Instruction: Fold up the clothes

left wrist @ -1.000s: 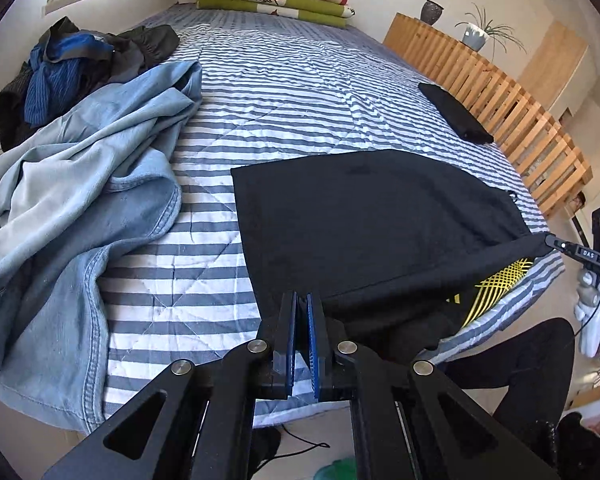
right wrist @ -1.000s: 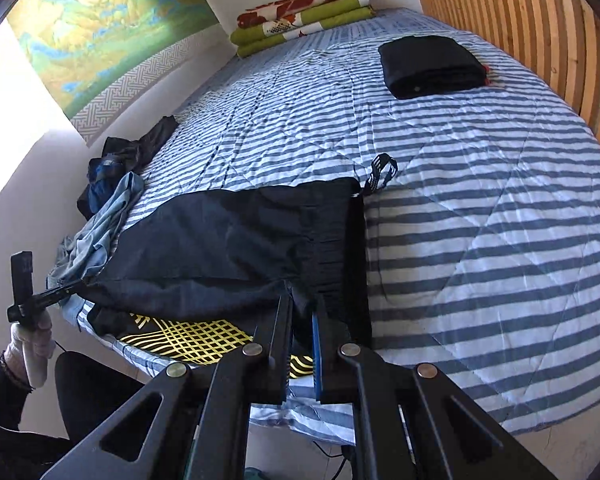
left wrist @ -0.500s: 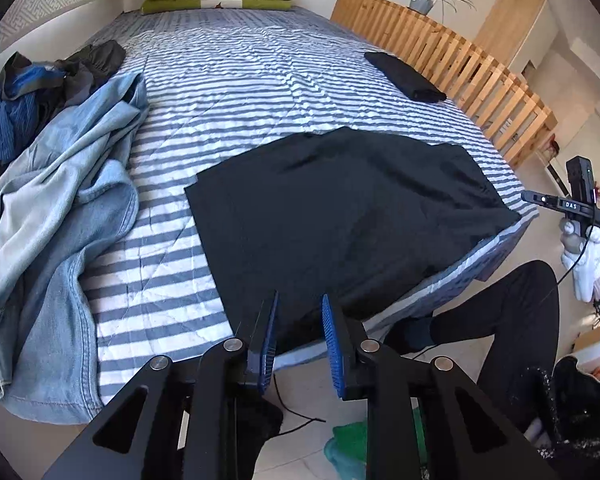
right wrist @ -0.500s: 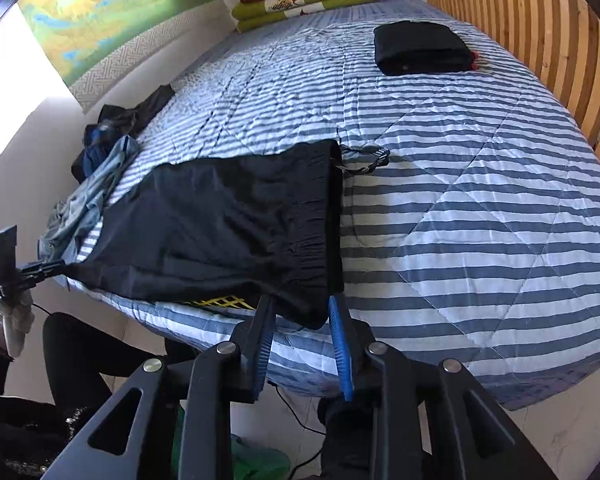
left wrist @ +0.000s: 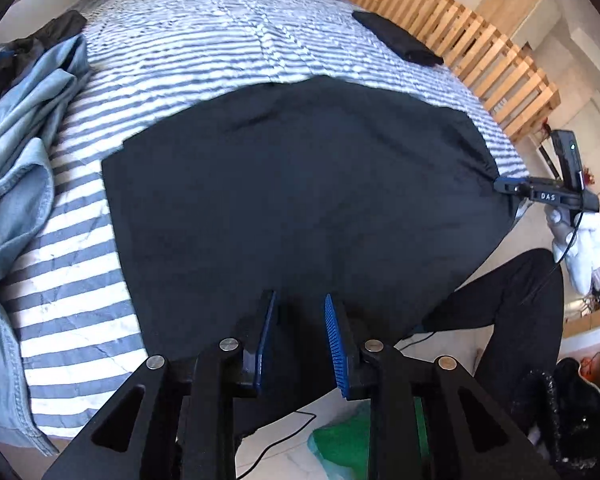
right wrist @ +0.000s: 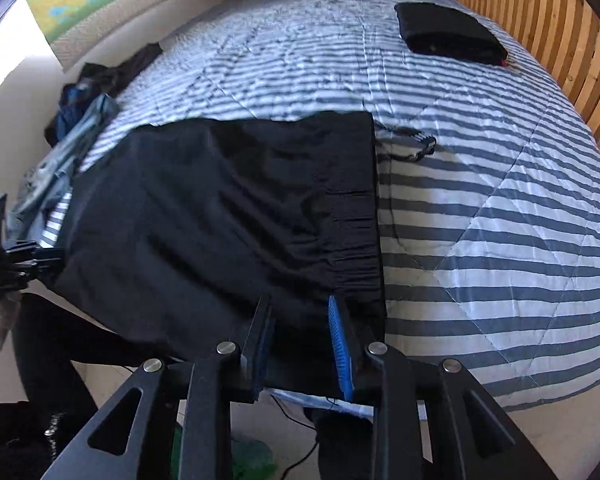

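Both grippers, left gripper (left wrist: 300,344) and right gripper (right wrist: 302,346), hung with jaws apart over the near edge of the black fabric garment (left wrist: 292,200) spread on the blue-and-white striped bed (right wrist: 480,216); each probably needed to pinch a corner squarely before folding.

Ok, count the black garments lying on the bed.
2 clearly: black shorts spread at the near edge before both open grippers, and a folded black garment by the wooden slats. The dark clothes pile may hide more.
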`<state>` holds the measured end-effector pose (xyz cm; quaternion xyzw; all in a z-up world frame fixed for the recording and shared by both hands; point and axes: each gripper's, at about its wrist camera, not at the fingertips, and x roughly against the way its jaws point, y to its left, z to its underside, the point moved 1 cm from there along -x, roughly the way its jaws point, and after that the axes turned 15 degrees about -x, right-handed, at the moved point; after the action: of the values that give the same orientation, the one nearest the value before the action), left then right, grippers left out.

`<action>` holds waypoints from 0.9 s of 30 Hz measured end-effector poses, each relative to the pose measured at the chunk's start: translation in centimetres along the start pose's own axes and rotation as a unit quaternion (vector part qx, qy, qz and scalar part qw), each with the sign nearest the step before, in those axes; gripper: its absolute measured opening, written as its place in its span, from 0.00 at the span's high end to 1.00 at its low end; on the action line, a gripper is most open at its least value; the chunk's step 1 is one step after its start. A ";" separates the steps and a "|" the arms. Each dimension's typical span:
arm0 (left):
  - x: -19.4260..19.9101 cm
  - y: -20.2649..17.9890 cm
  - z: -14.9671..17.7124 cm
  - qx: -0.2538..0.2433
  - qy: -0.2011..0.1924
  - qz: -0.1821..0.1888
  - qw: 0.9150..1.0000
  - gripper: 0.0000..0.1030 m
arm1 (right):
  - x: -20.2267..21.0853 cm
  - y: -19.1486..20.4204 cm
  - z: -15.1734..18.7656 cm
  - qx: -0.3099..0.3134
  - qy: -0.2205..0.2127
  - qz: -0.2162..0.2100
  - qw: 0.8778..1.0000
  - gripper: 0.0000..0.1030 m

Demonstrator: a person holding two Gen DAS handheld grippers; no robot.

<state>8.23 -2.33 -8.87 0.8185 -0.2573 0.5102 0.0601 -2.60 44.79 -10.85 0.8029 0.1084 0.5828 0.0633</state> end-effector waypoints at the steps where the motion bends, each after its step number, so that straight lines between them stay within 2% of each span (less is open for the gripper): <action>1: 0.8 0.5 -0.3 0.000 -0.009 -0.012 1.000 0.74 | -0.1 -0.2 -0.2 -0.003 -0.003 0.000 1.000 0.81; 3: 1.9 1.8 -1.5 0.002 -0.020 -0.030 0.999 0.74 | 0.8 0.0 -1.0 -0.009 -0.010 -0.013 1.000 0.81; 5: 2.1 3.2 -3.5 0.015 -0.027 -0.030 0.999 0.72 | 2.5 0.8 -1.8 -0.001 -0.028 -0.045 0.999 0.79; 7: 1.5 3.9 -6.0 0.017 -0.031 -0.015 0.999 0.66 | 3.6 1.7 -3.0 0.005 -0.050 -0.042 0.998 0.78; 9: 0.5 4.3 -8.7 0.013 -0.032 -0.008 0.999 0.64 | 3.8 1.9 -4.6 -0.004 -0.062 -0.030 0.998 0.70; 11: -1.0 4.4 -11.4 0.012 -0.031 0.009 0.999 0.54 | 3.4 1.4 -6.1 -0.027 -0.062 -0.027 0.997 0.65; 13: -2.5 4.4 -13.8 0.016 -0.028 0.030 0.999 0.47 | 2.7 0.3 -7.6 -0.052 -0.058 -0.026 0.997 0.65; 15: -4.1 4.6 -15.8 0.023 -0.021 0.043 0.999 0.45 | 1.7 -1.4 -9.2 -0.085 -0.051 -0.034 0.994 0.64; 17: -5.8 4.8 -17.5 0.029 -0.010 0.046 0.998 0.45 | 0.5 -3.4 -10.7 -0.129 -0.032 -0.061 0.989 0.61; 21: -8.1 5.2 -18.8 0.042 0.006 0.066 0.997 0.45 | -1.8 -5.3 -12.2 -0.167 -0.008 -0.104 0.980 0.59; 27: -10.2 4.8 -18.7 0.044 0.038 0.096 0.994 0.45 | -4.4 -4.9 -12.4 -0.155 0.021 -0.167 0.973 0.59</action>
<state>-12.70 3.94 -9.62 0.7717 -0.3095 0.5555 -0.0155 -16.22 48.16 -12.17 0.7410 0.1509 0.5907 0.2815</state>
